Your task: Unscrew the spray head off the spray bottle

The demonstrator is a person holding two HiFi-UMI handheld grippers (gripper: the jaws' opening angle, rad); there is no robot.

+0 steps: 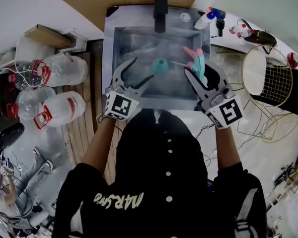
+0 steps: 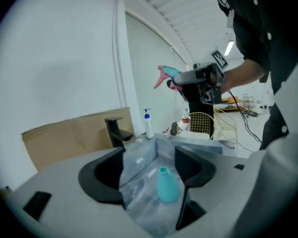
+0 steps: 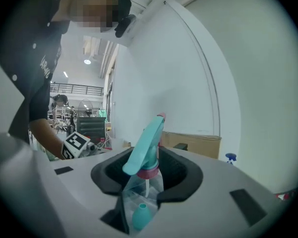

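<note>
A teal bottle stands upright in the grey sink with its neck bare. The teal spray head, with a pink collar and a thin dip tube hanging below it, is off the bottle. My right gripper is shut on the spray head at its collar, above and right of the bottle. My left gripper is open and holds nothing; it hangs left of the bottle and above it, apart from it. In the left gripper view the right gripper shows with the spray head.
A black faucet stands at the sink's far rim. More spray bottles and a pump bottle sit on the counter at right. Big water jugs lie on the floor at left, a gold wire basket at right.
</note>
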